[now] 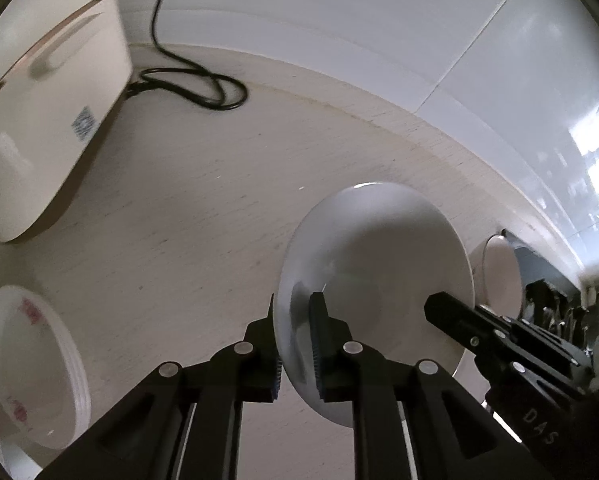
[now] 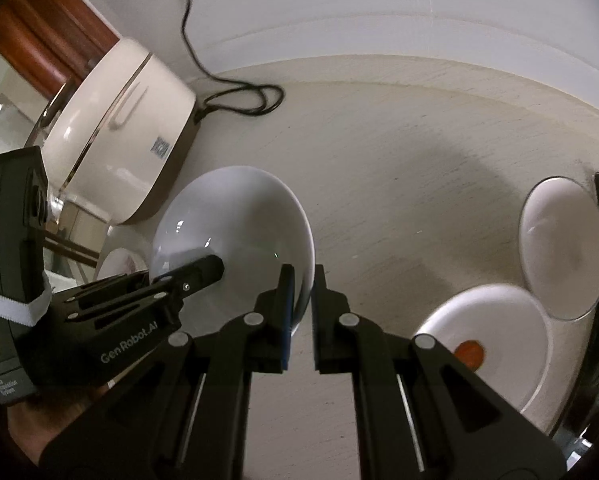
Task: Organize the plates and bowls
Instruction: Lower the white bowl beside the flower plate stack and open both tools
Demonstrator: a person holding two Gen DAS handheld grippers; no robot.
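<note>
Item: white bowl (image 1: 379,280), held off the countertop (image 1: 187,216), well in front of the cream cooker (image 1: 47,120).

My left gripper (image 1: 295,344) pinches the bowl's near rim, one finger inside, one outside. My right gripper (image 2: 301,312) pinches the opposite rim the same way.

Left of the cooker's front: a plate with red print (image 1: 31,364) on the counter.

Far from the cooker, on my right side: a plate with an orange spot (image 2: 495,344), and just beyond it a second bowl (image 2: 563,248).

Behind the cooker: a black cord (image 1: 195,84), looped against the wall.
</note>
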